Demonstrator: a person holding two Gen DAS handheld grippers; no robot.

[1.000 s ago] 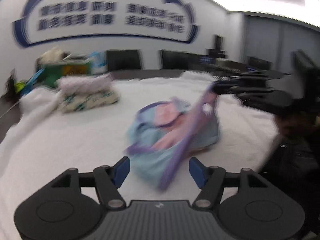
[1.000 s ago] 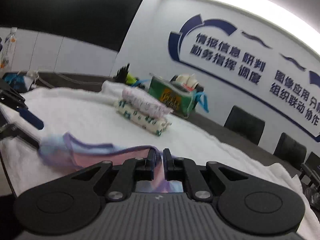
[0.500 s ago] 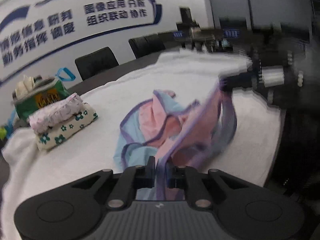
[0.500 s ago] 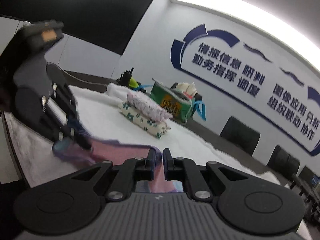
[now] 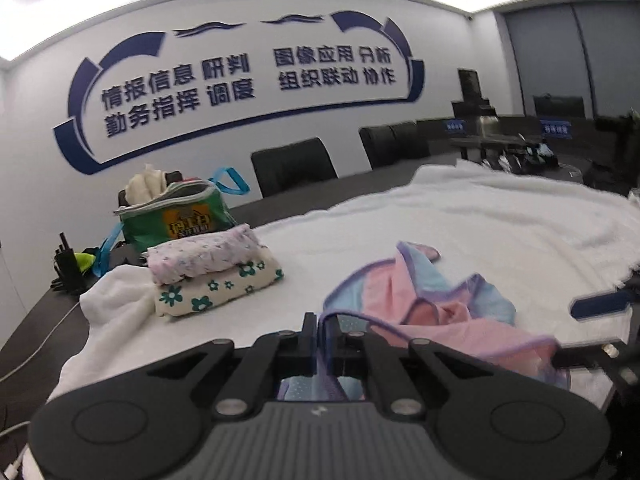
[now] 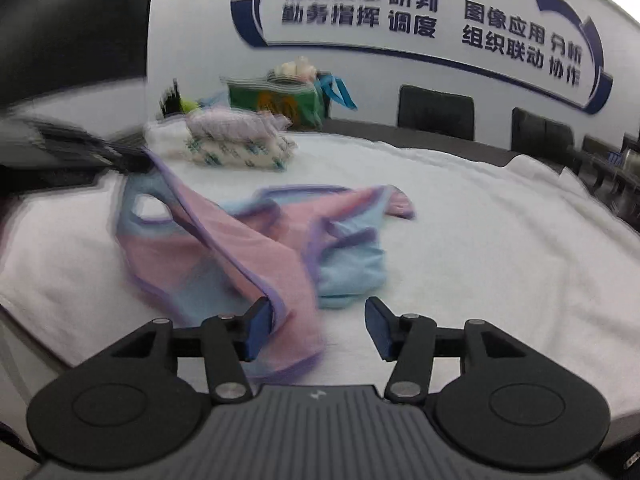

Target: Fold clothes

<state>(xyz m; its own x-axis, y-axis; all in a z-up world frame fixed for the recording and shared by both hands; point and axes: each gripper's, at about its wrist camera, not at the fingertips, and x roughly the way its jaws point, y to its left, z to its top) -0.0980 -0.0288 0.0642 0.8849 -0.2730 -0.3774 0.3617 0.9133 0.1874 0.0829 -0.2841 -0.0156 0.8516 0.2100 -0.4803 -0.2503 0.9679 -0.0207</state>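
Observation:
A small pink and light-blue garment with purple trim (image 5: 432, 300) lies crumpled on the white cloth (image 5: 480, 232) that covers the table. My left gripper (image 5: 322, 332) is shut on the garment's purple edge. In the right wrist view that gripper (image 6: 132, 160) is a blur at the upper left, with the garment (image 6: 240, 248) stretched down from it. My right gripper (image 6: 318, 320) is opening. A pink flap sags beside its left pad (image 6: 258, 330), and neither pad presses on it. In the left wrist view the right gripper (image 5: 592, 328) shows at the right edge.
A stack of two folded floral clothes (image 5: 212, 272) sits at the back left of the cloth. Behind it stands a green bag (image 5: 176, 216) stuffed with fabric. A black radio (image 5: 66, 256) stands at the far left, and black chairs (image 5: 292, 164) line the far side.
My left gripper has shut on the garment's purple edge. My right gripper has opened and let the garment go, and the cloth has slumped from hanging between the grippers onto the table.

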